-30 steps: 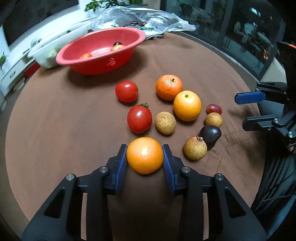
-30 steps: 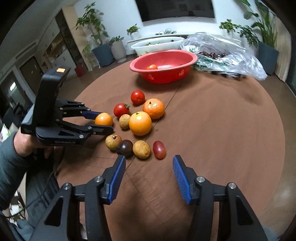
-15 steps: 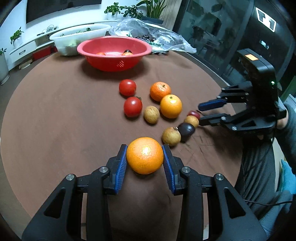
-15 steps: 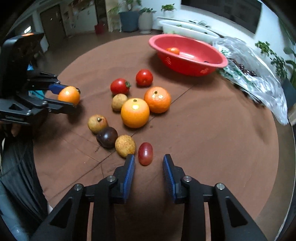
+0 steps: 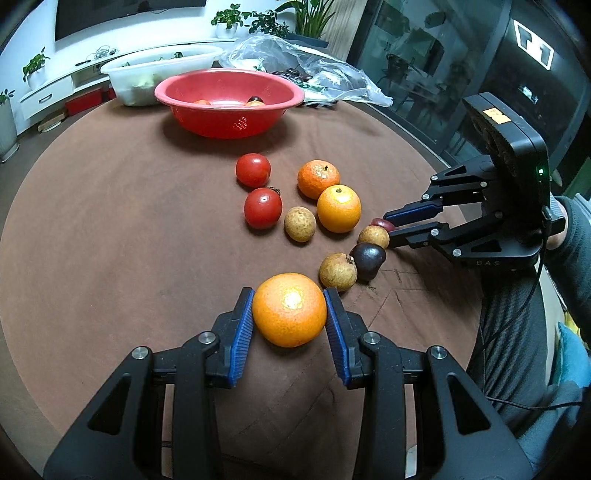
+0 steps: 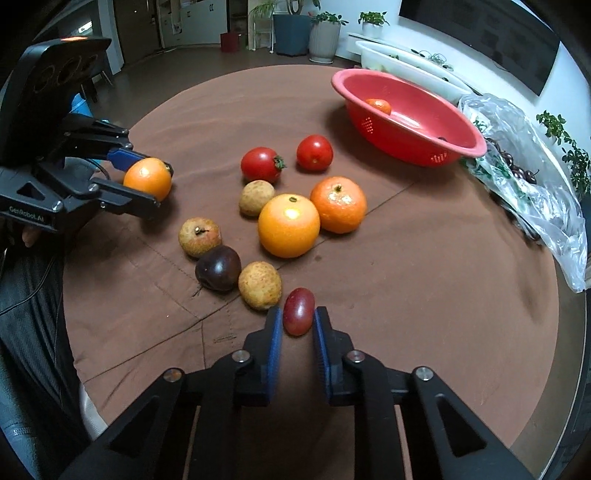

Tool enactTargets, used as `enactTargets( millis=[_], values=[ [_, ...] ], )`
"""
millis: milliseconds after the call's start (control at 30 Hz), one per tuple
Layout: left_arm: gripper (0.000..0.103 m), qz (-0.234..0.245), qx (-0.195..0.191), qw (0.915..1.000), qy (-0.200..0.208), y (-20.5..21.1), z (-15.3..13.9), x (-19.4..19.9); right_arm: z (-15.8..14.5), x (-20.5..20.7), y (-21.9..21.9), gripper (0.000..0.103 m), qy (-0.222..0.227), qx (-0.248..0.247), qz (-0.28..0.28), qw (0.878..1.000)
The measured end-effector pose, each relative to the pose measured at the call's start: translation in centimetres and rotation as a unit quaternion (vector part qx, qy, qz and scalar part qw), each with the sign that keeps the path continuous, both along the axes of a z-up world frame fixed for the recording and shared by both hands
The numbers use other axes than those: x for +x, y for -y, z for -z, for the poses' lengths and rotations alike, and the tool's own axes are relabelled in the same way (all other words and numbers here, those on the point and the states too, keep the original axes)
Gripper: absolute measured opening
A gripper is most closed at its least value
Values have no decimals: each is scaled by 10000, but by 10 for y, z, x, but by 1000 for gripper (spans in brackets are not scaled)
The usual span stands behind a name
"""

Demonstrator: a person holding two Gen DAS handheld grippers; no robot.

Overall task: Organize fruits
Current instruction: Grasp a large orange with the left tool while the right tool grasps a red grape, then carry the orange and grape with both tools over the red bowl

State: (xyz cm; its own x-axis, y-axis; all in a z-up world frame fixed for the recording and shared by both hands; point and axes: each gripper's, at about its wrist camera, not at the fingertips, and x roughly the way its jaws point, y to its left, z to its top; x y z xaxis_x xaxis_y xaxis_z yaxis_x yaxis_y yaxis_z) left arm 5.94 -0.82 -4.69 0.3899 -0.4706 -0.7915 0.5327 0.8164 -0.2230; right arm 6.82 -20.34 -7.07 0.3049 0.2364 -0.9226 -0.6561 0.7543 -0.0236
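Left gripper [image 5: 289,309] clamps orange [image 5: 289,309]; right gripper [image 6: 298,314] pinches grape tomato [image 6: 298,311].

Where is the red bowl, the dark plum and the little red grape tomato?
red bowl [image 5: 229,123], left wrist view, front outer wall.
dark plum [image 6: 218,267], right wrist view, its middle.
grape tomato [image 6: 298,311], right wrist view, its middle.

oranges [image 6: 289,225] 3 | tomatoes [image 6: 261,164] 2 | tan fruits [image 6: 259,285] 3 | dark plum [image 6: 218,268] 1 | red basin [image 6: 458,147] 1

white tub [image 5: 159,70] behind | clear plastic bag [image 5: 314,74] on brown tablecloth [image 5: 110,221] | potted plants [image 6: 325,33] on floor
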Motion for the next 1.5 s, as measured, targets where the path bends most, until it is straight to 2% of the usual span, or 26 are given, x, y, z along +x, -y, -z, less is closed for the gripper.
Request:
enactTargets(
  millis=[300,567,733,833,1033,1133,1300,1500],
  values=[
    [35,-107,-81,9999,32,-7,-1,0,-7,0,6,19,80,173,178,9997],
    [35,-309,-223,9991,207,-19,-19,15,-34,9,42,19,315,701,923,9928],
    [35,-451,-332,9970,539,-22,-52,43,-67,31,70,19,706,1172,1617,9773],
    [35,-472,-302,9953,792,-15,-71,69,-89,52,72,19,974,1447,1850,9671],
    [35,-492,-94,9937,1005,10,-93,134,-117,95,47,19,1356,1737,1878,9572],
    [35,-432,117,9941,990,30,-86,164,-112,124,31,19,1335,1717,1935,9567],
    [35,-356,549,9949,771,59,-52,205,-86,159,22,19,1125,1526,2128,9585],
    [35,-282,717,9946,700,74,-26,222,-53,181,18,19,910,1193,2237,9630]
  ],
)
